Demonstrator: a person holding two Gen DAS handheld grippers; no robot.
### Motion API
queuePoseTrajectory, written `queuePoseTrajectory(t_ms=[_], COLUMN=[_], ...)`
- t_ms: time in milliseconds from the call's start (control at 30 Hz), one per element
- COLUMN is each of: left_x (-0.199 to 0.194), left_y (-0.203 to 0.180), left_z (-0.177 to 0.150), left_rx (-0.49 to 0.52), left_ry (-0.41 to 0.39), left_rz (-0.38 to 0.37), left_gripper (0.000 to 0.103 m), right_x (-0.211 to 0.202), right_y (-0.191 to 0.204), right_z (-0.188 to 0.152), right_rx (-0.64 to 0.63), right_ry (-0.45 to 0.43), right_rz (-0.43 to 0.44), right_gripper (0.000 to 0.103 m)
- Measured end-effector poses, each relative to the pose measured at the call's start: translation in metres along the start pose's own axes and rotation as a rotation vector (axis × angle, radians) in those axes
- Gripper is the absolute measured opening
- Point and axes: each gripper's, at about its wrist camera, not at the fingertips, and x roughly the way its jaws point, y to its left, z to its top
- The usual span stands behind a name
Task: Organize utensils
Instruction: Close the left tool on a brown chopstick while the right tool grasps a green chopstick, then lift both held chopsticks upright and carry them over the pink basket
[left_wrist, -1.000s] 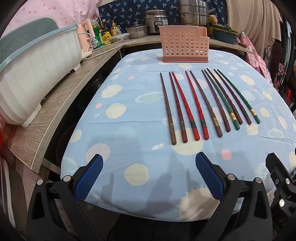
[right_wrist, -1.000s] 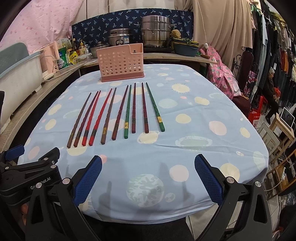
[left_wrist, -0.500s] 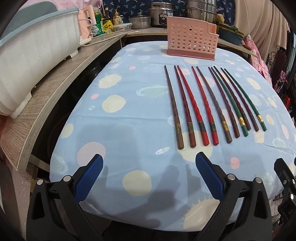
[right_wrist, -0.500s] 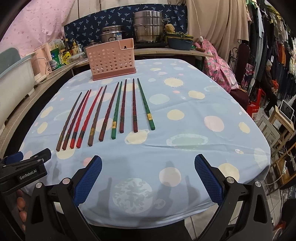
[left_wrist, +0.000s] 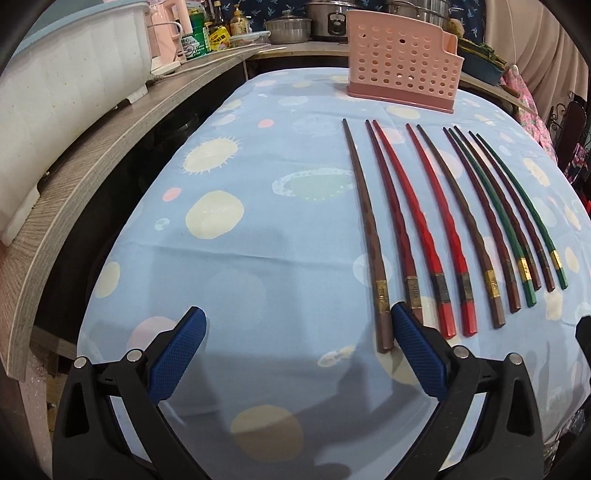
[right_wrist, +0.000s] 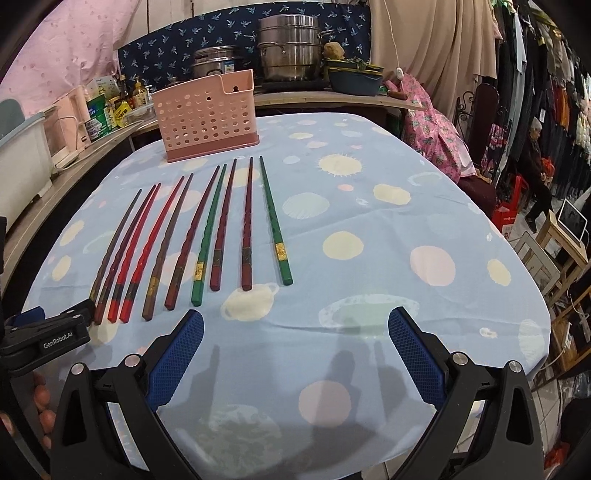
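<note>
Several chopsticks, brown, red, maroon and green, lie side by side on the blue spotted tablecloth (left_wrist: 258, 258). The leftmost brown chopstick (left_wrist: 367, 225) ends just inside my left gripper's right fingertip. A pink perforated utensil holder (left_wrist: 402, 74) stands upright behind them; it also shows in the right wrist view (right_wrist: 207, 122). My left gripper (left_wrist: 297, 325) is open and empty over the near table edge. My right gripper (right_wrist: 295, 325) is open and empty, in front of the green chopstick (right_wrist: 275, 221) at the right end of the row.
A wooden counter (left_wrist: 92, 155) runs along the left with a white tub (left_wrist: 55, 85), bottles and pots. Steel pots (right_wrist: 288, 51) stand behind the table. Chairs and clothes racks are to the right (right_wrist: 535, 147). The left gripper's body shows in the right wrist view (right_wrist: 48, 336).
Both grippers have moved forward over the table toward the chopsticks. The left gripper's right fingertip now reaches the butt of the leftmost brown chopstick. Both stay open.
</note>
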Motion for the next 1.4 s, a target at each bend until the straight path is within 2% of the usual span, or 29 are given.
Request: queuePoseTrajectory(t_ms=[100,200,333,400,567,800,833,867,933,1000,1033,1133,1267,1400], left_x=[0.001,0.002,0.001,0.000,-0.003,-0.003,-0.003,-0.003,-0.003,-0.004,-0.004,-0.004,-0.007,-0.020], left_y=[0.002,0.003,0.003,0.000,-0.002,-0.002,-0.002,-0.002,-0.002,-0.003,-0.002,-0.001,0.001,0.004], left_z=[0.002,0.005,0.007,0.008,0.009,0.012,0.013,0.013,0.014,0.014,0.013,0.014,0.013,0.014], left_rx=[-0.004,-0.016,-0.021,-0.009,-0.002,-0.014,-0.014,-0.014,-0.010,-0.008,-0.008,-0.018,-0.024,-0.015], left_ry=[0.003,0.011,0.021,0.023,0.026,0.041,0.043,0.044,0.046,0.049,0.052,0.067,0.079,0.049], left_rz=[-0.006,-0.026,-0.056,-0.065,-0.085,-0.121,-0.123,-0.123,-0.127,-0.137,-0.140,-0.169,-0.186,-0.177], left_gripper=[0.094,0.087,0.073,0.069,0.054,0.044,0.038,0.033,0.029,0.020,0.011,0.008,0.007,0.007], right_x=[0.009,0.017,0.030,0.036,0.052,0.062,0.064,0.064,0.064,0.064,0.063,0.062,0.054,0.036], right_y=[-0.005,-0.007,-0.005,-0.004,-0.001,-0.001,0.000,0.000,0.001,0.001,0.001,-0.002,-0.007,-0.013], right_z=[0.010,0.021,0.031,0.034,0.040,0.039,0.038,0.038,0.038,0.038,0.037,0.036,0.035,0.040], right_rx=[0.013,0.011,-0.006,-0.006,-0.012,-0.008,-0.008,-0.011,-0.018,-0.024,-0.024,-0.021,-0.014,0.003], right_ry=[-0.001,-0.017,-0.024,-0.019,0.011,0.056,0.064,0.063,0.066,0.069,0.072,0.085,0.086,0.056], right_rz=[0.004,0.001,0.001,0.012,0.055,0.093,0.098,0.095,0.103,0.107,0.111,0.122,0.130,0.142], right_gripper=[0.096,0.096,0.096,0.092,0.072,0.047,0.039,0.036,0.030,0.026,0.022,0.008,0.008,0.007])
